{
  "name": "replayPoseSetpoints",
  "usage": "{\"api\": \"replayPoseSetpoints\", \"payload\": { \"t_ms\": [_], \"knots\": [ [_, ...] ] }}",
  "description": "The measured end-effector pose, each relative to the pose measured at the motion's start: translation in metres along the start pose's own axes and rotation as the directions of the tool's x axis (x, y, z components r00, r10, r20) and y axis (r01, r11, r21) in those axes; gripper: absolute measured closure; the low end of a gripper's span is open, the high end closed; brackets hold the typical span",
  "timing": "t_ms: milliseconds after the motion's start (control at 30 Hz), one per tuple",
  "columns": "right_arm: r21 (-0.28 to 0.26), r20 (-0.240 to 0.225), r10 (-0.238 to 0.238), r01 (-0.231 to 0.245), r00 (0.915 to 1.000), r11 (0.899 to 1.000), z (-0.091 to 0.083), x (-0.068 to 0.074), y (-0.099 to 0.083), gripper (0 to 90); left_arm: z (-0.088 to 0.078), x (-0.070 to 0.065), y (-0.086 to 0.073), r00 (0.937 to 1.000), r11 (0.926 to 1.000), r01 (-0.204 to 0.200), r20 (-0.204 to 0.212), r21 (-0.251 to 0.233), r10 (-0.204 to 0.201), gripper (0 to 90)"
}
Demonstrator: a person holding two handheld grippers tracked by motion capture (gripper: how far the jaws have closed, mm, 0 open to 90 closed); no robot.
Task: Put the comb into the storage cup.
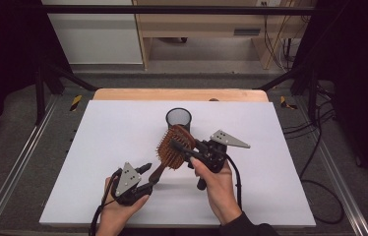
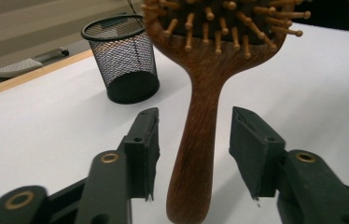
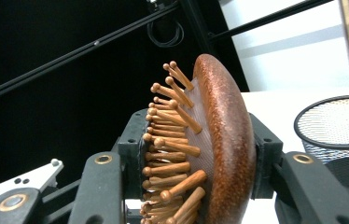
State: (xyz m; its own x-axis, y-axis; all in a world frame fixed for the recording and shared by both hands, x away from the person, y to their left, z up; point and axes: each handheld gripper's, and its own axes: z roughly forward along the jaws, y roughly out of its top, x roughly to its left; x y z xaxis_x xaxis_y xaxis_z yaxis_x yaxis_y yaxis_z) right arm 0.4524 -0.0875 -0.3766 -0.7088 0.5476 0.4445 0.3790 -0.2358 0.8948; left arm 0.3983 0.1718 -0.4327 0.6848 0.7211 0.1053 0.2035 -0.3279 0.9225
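A wooden hairbrush (image 1: 174,147) with wooden bristle pins is held above the white table. My right gripper (image 1: 181,150) is shut on the brush head (image 3: 219,149), one jaw against the pins and one against the domed back. The brush handle (image 2: 196,144) hangs between the jaws of my left gripper (image 2: 193,149), which is open with a gap on each side of the handle. In the high view the left gripper (image 1: 147,177) sits at the handle's lower end, near the table's front.
A black mesh cup (image 1: 178,119) stands upright just behind the brush, also seen as the cup (image 2: 123,58) and the cup (image 3: 338,128). The white board (image 1: 98,147) covers the table. Black frame bars and cables surround the table.
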Motion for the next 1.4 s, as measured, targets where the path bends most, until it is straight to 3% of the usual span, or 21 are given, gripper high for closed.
{"api": "replayPoseSetpoints", "payload": {
  "t_ms": [200, 333, 533, 867, 1400],
  "knots": [
    [-0.015, 0.019, 0.010, -0.010, 0.9998, 1.000, -0.004, -0.006, 0.002, 51.5, -0.003, 0.008, -0.001, 0.9979, 0.9979, 0.053, -0.035, -0.036, -0.054, 39.4],
    [-0.021, 0.027, 0.010, -0.010, 0.9996, 1.000, -0.006, -0.009, 0.004, 51.4, -0.006, 0.013, -0.001, 0.9951, 0.9961, 0.063, -0.072, -0.061, -0.067, 29.1],
    [-0.029, 0.037, 0.013, -0.012, 0.9992, 1.000, -0.009, -0.012, 0.005, 51.3, -0.012, 0.023, -0.002, 0.9873, 0.9893, 0.104, -0.110, -0.102, -0.115, 14.2],
    [-0.047, 0.053, 0.021, -0.018, 0.9984, 0.999, -0.015, -0.018, 0.009, 51.2, -0.019, 0.039, -0.007, 0.9767, 0.9809, 0.144, -0.141, -0.131, -0.162, 9.4],
    [-0.073, 0.074, 0.032, -0.027, 0.9968, 0.997, -0.023, -0.025, 0.015, 51.1, -0.024, 0.050, -0.010, 0.9692, 0.9752, 0.156, -0.166, -0.157, -0.182, 3.0]
  ]
}}
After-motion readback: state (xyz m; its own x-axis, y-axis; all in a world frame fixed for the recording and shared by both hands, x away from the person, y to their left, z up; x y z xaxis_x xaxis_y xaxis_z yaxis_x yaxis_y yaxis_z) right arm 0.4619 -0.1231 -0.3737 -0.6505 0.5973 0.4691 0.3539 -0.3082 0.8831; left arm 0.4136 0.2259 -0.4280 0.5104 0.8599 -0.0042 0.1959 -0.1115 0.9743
